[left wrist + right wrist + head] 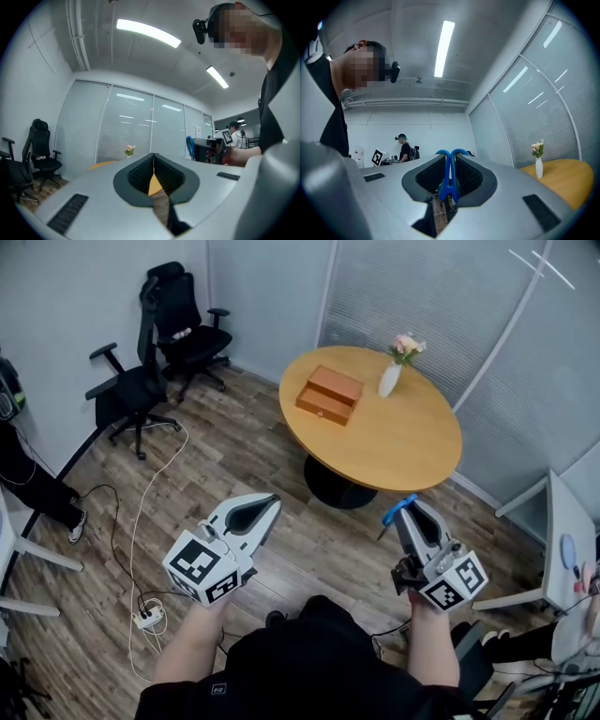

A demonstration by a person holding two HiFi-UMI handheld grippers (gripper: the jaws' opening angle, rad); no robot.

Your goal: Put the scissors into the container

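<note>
Blue-handled scissors (397, 512) stick out of my right gripper (409, 514), which is shut on them; in the right gripper view the blue handles (450, 174) stand pinched between the dark pads. My left gripper (270, 504) is shut with nothing in it, its jaws (153, 161) closed together. Both grippers hang over the wooden floor, well short of the round table (412, 442). The container, an orange-brown wooden box (329, 394), sits on the table's left part. The scissor blades are hidden inside the jaws.
A white vase with flowers (393, 373) stands just right of the box. Two black office chairs (159, 343) are at the far left. A white cable and power strip (148, 617) lie on the floor. A white desk edge (567, 559) is at the right.
</note>
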